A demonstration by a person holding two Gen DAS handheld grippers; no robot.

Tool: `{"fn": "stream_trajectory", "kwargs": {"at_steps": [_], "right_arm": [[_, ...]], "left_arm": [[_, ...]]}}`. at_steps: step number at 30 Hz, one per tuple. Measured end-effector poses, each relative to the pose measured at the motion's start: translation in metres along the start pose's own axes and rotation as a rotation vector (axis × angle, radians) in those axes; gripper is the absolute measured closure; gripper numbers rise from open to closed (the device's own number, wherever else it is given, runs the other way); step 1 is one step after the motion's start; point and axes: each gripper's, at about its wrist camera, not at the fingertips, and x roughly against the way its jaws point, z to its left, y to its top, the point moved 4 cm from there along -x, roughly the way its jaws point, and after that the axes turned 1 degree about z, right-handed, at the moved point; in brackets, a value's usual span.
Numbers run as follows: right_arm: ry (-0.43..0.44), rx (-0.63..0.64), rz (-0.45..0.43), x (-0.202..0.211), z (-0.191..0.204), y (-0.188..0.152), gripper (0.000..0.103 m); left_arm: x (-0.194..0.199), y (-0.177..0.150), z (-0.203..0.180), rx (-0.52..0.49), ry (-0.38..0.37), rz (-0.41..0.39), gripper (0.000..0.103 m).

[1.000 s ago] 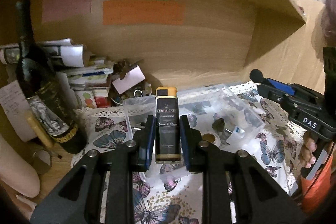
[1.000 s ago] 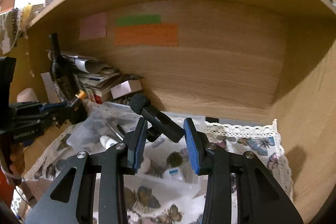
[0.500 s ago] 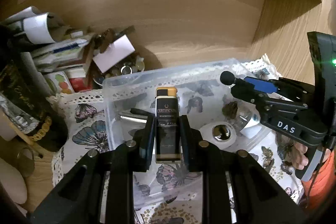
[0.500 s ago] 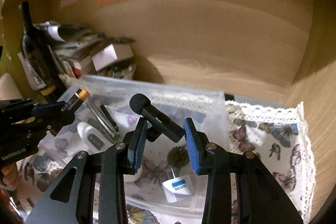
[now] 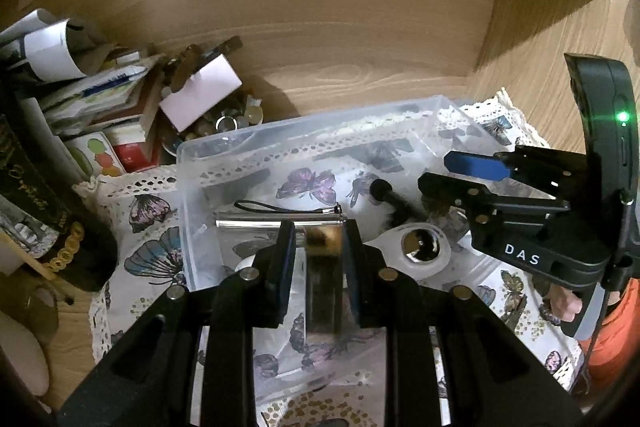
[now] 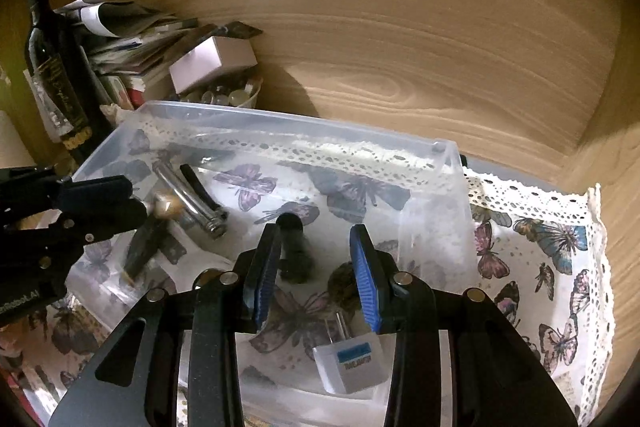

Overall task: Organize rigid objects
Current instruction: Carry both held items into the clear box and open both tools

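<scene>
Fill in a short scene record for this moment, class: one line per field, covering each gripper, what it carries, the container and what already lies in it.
Left gripper: shut on black gold-capped lighter, tilted over the bin
Right gripper: jaws apart; small black microphone between them, grip unclear
Container: clear plastic bin on butterfly cloth
Already in bin: silver flashlight, white plug adapter, pine cone
Left of bin: dark wine bottle, paper pile
</scene>
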Motion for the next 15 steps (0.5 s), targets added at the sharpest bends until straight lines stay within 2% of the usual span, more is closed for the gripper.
{"fn": "stream_trajectory", "kwargs": {"at_steps": [4,5,8,11,14,15], "right_arm": [[0.003,-0.015,-0.034,0.016,-0.002,0.003,0.069],[0.007,-0.018,-0.048,0.023,-0.002,0.004,0.067],[0.014,-0.020,-0.097,0.044,-0.001,0.005,0.062],[0.019,-0.012,-0.133,0.065,0.002,0.000,0.059],[0.017,0.000,-0.175,0.085,0.004,-0.009,0.047],[0.012,0.004,-0.183,0.090,0.004,-0.013,0.046]], "left_arm": [[0.014,0.001,0.001,0.015,-0.005,-0.019,0.078],[0.019,0.001,0.001,0.016,-0.002,-0.027,0.072],[0.037,0.000,0.000,0.020,0.023,-0.070,0.046],[0.052,-0.003,-0.002,0.015,0.045,-0.102,0.037],[0.067,-0.010,-0.004,0.013,0.049,-0.124,0.026],[0.070,-0.013,-0.006,0.012,0.047,-0.128,0.023]]}}
